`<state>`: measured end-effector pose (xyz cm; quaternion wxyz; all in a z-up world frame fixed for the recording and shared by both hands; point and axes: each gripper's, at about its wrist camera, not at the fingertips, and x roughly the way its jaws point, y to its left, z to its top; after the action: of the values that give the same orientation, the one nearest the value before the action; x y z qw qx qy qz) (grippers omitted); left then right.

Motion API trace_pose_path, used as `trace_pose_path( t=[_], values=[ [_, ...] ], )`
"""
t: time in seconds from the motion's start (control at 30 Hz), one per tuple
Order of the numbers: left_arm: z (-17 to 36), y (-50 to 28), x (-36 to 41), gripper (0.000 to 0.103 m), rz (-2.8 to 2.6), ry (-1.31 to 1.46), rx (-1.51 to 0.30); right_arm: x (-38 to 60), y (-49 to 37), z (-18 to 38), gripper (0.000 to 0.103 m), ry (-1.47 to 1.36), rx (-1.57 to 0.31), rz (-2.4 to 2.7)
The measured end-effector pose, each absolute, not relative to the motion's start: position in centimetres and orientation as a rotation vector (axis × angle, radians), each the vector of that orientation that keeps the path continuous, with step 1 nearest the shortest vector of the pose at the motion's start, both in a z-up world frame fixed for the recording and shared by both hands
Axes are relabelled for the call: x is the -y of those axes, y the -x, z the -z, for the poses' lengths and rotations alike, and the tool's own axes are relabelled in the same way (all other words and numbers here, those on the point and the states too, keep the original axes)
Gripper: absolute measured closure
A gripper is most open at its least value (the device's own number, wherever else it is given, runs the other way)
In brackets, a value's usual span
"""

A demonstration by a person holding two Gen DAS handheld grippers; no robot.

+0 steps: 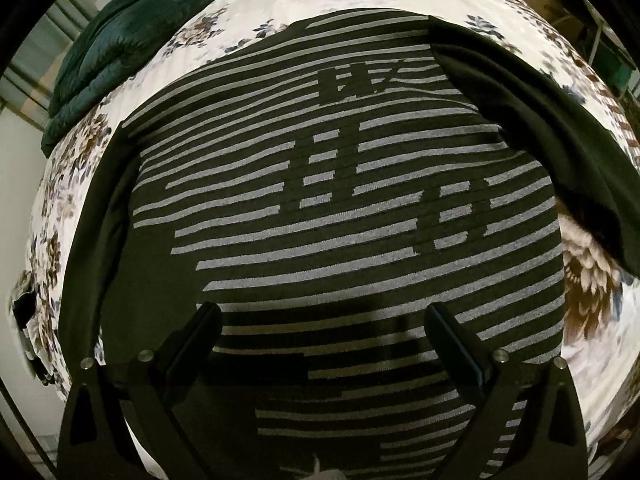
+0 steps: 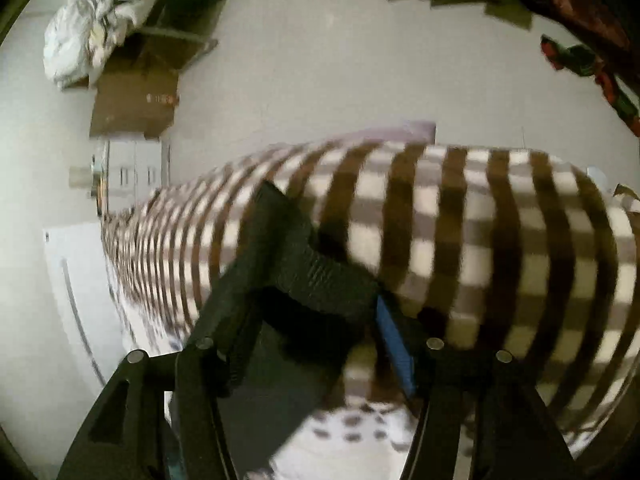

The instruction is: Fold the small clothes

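In the left wrist view a black shirt with grey stripes (image 1: 320, 208) lies spread flat on a floral bedspread (image 1: 248, 16). One plain black sleeve (image 1: 540, 128) runs off to the right. My left gripper (image 1: 324, 320) hangs open just above the lower part of the shirt, with nothing between its fingers. The right wrist view is blurred. In it a bunch of black ribbed cloth, the sleeve end (image 2: 296, 248), fills the gap of my right gripper (image 2: 312, 308). The cloth drapes over the left finger and reaches the blue pad (image 2: 394, 344) of the right one. The jaws stand partly closed on it.
A dark green quilt (image 1: 132, 40) lies bunched at the bed's far left corner. Past my right gripper are a brown-and-white checked blanket (image 2: 500, 248), a cardboard box (image 2: 136, 104), a white bundle (image 2: 92, 36) and white drawers (image 2: 132, 172) on a pale floor.
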<state>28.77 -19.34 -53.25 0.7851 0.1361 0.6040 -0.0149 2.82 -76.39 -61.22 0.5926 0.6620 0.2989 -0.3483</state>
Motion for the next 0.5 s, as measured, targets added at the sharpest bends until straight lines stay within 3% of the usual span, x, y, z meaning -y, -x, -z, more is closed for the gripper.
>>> trace_pose_path(
  t=[0.07,0.1,0.33,0.5],
  values=[
    [53.2,-28.8,19.3,0.0,0.032,-0.288,-1.303,76.1,-3.0,60.0,0.092,-1.47,-0.666,0.857],
    [53.2,-28.8,19.3,0.0,0.031,-0.285,-1.303,76.0,-3.2,59.4,0.094,-1.439,-0.666,0.862],
    [53.3,-29.2,18.4,0.0,0.016,-0.252,-1.307,75.5,-4.6,54.6,0.096,-1.322,-0.641,0.869],
    [52.9,-29.8,15.6,0.0,-0.044,-0.196,-1.312,71.0,-11.0,47.8,0.096,-1.134,-0.708,0.703]
  ],
)
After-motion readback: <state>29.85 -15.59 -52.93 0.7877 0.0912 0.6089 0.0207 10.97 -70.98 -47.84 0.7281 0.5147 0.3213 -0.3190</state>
